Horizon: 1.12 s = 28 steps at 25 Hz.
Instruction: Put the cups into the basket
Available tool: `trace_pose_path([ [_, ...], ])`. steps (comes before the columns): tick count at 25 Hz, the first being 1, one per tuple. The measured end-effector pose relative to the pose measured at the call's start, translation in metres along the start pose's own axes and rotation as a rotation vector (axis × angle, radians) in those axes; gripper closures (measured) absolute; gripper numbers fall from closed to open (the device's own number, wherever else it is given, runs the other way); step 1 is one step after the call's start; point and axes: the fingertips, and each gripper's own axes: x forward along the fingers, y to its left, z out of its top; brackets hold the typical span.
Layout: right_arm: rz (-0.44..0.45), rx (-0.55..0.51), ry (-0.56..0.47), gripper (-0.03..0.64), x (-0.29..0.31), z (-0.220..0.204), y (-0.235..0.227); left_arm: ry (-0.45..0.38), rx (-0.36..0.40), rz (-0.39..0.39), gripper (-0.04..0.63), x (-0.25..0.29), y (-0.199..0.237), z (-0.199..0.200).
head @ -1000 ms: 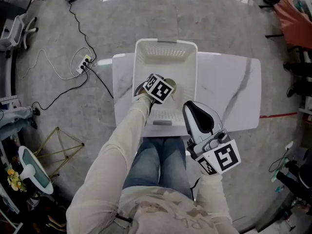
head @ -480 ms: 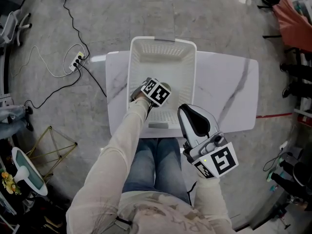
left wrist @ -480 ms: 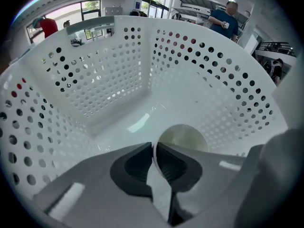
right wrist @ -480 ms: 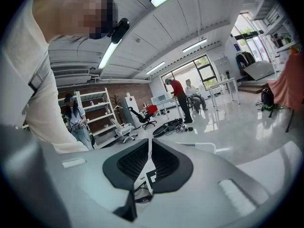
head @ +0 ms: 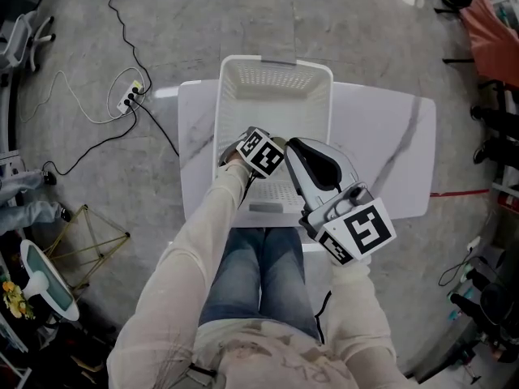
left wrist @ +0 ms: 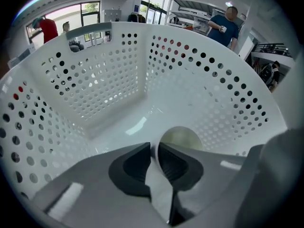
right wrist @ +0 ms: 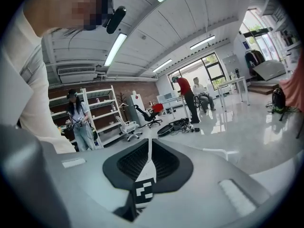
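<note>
The left gripper [left wrist: 154, 148] hangs low inside the basket [left wrist: 118, 70], its jaws pinching the cup [left wrist: 179, 137] by the wall. A thin pale strip of that wall runs between the pads, and the cup's round mouth shows just beyond the tips. From the head view the cup [head: 280, 143] peeks out just past the left gripper's [head: 272, 148] marker cube, over the basket [head: 276, 79] floor on the table [head: 381, 152].

The right gripper [right wrist: 149, 146] has its jaws pressed together on nothing and points out into the room. In the head view the right gripper [head: 296, 148] is just beside the left one.

The cup looks thin-walled and light, likely to flex or dent under a hard squeeze. A gentle grip across the rim, one jaw inside and one outside, suits it. Being so light, it may tip or roll when let go, so it wants releasing close above the floor.
</note>
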Motion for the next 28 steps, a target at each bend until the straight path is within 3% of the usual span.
trace_pose_path([
  [5, 0.008, -0.001, 0.012, 0.578, 0.015, 0.004, -0.009, -0.064, 0.009, -0.019, 0.525, -0.023, -0.009, 0.011],
  [9, 0.011, -0.006, 0.016, 0.578, 0.018, 0.01, -0.01, -0.158, -0.047, -0.019, 0.528, -0.048, -0.003, 0.03],
  [11, 0.014, -0.006, 0.014, 0.578, 0.02, 0.015, -0.008, -0.213, -0.08, -0.039, 0.591, -0.066, -0.003, 0.039],
  [14, 0.015, -0.006, 0.011, 0.578, 0.021, 0.026, -0.002, -0.298, -0.111, -0.069, 0.592, -0.101, -0.006, 0.05],
  [22, 0.017, -0.011, -0.042, 0.578, 0.013, 0.074, 0.018, -0.638, -0.393, -0.134, 0.594, -0.24, 0.0, 0.083],
  [25, 0.027, -0.033, -0.066, 0.577, 0.006, 0.096, 0.03, -0.768, -0.422, -0.114, 0.594, -0.297, 0.0, 0.092],
  [28, 0.037, -0.054, -0.089, 0.577, -0.004, 0.117, 0.041, -0.883, -0.399, -0.105, 0.594, -0.351, -0.008, 0.106],
])
